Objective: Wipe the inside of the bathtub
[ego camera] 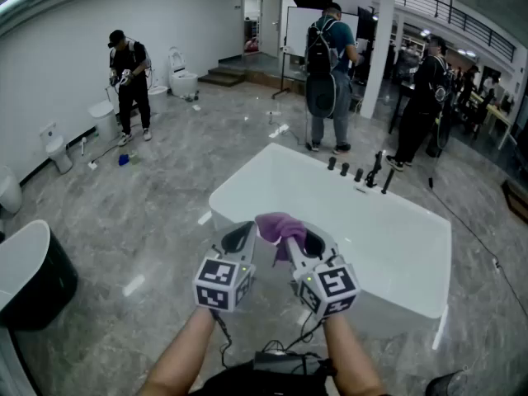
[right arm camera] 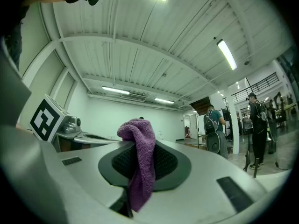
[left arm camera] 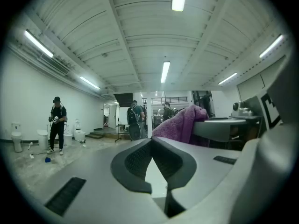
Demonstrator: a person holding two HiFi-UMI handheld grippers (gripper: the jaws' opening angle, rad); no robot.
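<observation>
A white freestanding bathtub (ego camera: 410,250) stands on the grey marble floor just ahead, with black tap fittings (ego camera: 360,175) on its far rim. Both grippers hover side by side above its near rim. My right gripper (ego camera: 299,243) is shut on a purple cloth (ego camera: 280,226), which bunches above the jaws. In the right gripper view the cloth (right arm camera: 140,160) hangs down between the shut jaws of that gripper (right arm camera: 140,149). My left gripper (ego camera: 240,237) is shut with nothing in it; its jaws (left arm camera: 152,144) meet in the left gripper view, with the cloth (left arm camera: 181,123) to its right.
A black-and-white tub (ego camera: 26,275) sits at the left edge. Toilets (ego camera: 58,153) line the left wall near a person in black (ego camera: 129,82). A person with a backpack (ego camera: 328,74) and another person (ego camera: 424,106) stand beyond the bathtub. A cable (ego camera: 474,239) runs across the floor on the right.
</observation>
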